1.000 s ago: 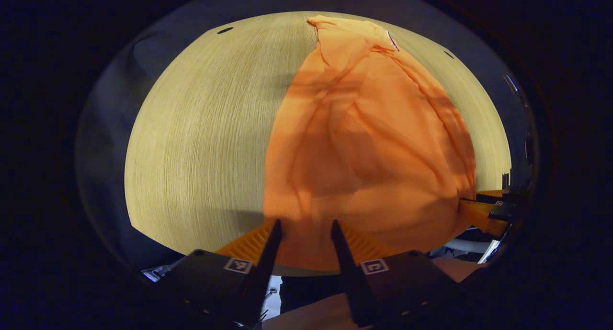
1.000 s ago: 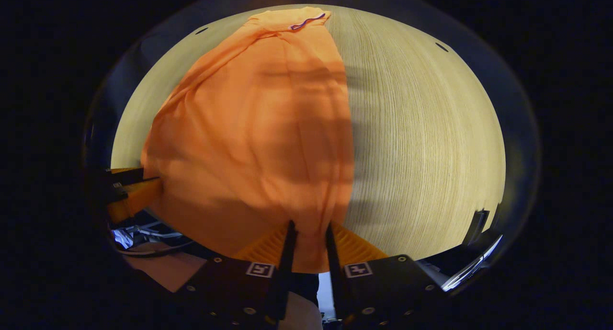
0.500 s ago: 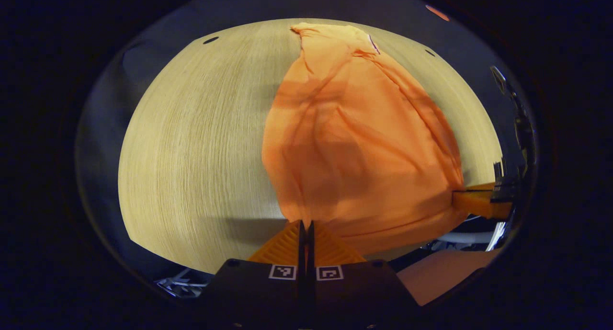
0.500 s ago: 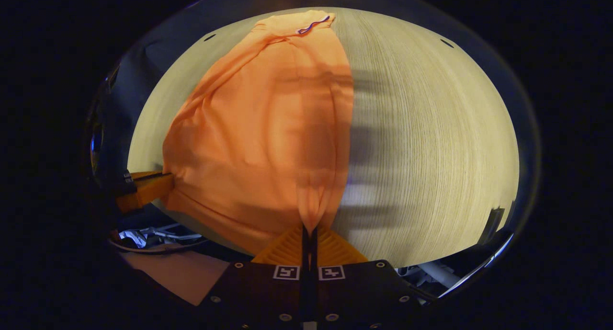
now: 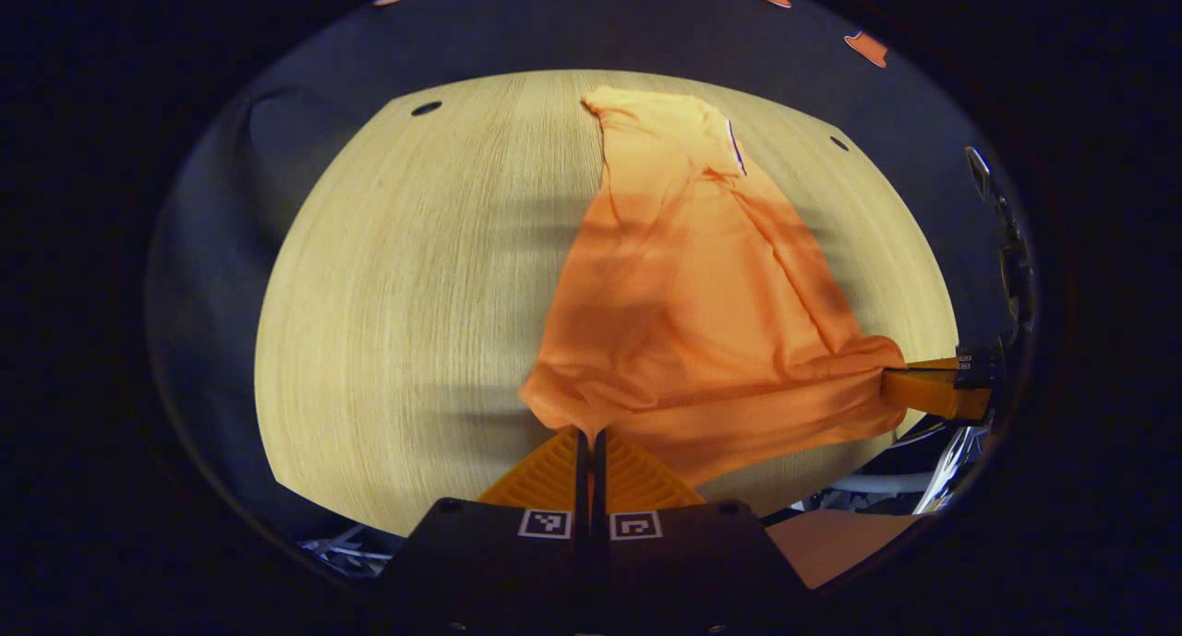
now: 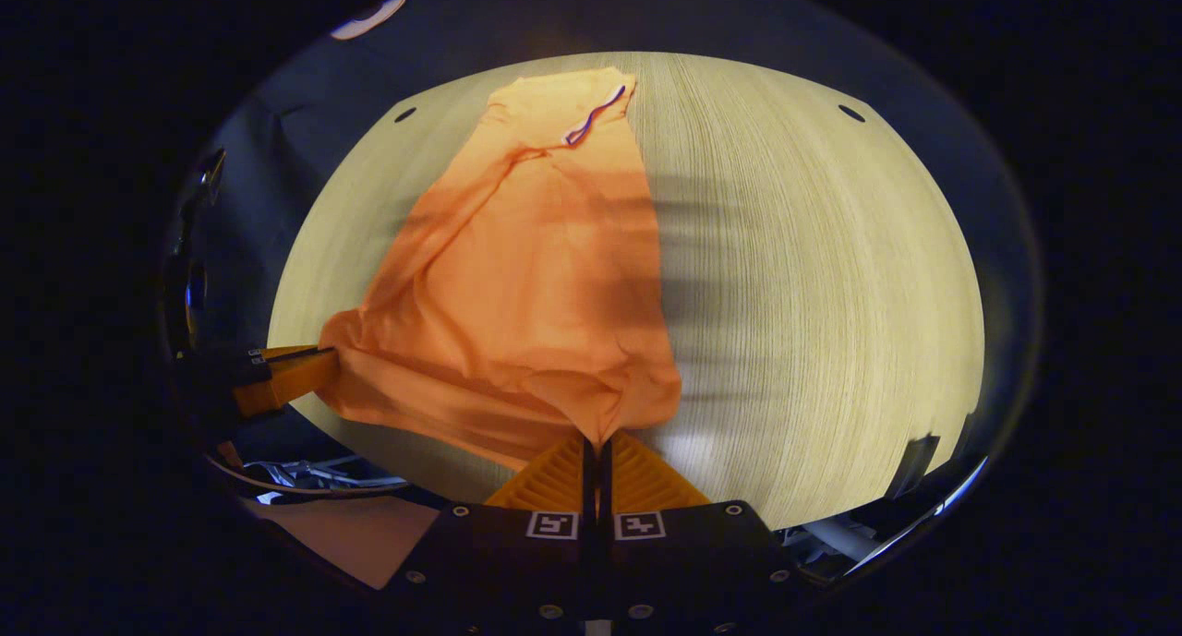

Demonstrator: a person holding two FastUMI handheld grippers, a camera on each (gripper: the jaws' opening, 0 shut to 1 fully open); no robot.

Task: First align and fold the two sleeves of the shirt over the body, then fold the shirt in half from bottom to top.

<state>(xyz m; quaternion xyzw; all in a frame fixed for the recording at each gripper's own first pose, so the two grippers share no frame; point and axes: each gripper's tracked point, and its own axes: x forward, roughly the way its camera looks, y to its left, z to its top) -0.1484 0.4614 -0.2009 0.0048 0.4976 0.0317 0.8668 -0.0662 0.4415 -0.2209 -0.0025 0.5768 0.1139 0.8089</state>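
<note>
An orange shirt (image 5: 693, 313) lies lengthwise on a pale wooden table (image 5: 406, 285), sleeves folded in, collar end far away. My left gripper (image 5: 587, 433) is shut on the shirt's near hem corner, lifted off the table. In the right gripper view the same shirt (image 6: 536, 285) stretches away, and my right gripper (image 6: 596, 440) is shut on the other hem corner. Each view catches the other gripper at its edge, the right gripper (image 5: 928, 389) and the left gripper (image 6: 282, 378), pinching the hem. The hem sags between them.
The table (image 6: 813, 285) has bare wood on both sides of the shirt. Small dark holes (image 5: 426, 109) mark its far corners. Cables and metal parts (image 6: 295, 474) lie below the near table edge. Dark cloth wall stands behind.
Both grippers went from open around the hem to shut on it, then lifted it up and forward. The shirt's lower part has come off the table and bunched.
</note>
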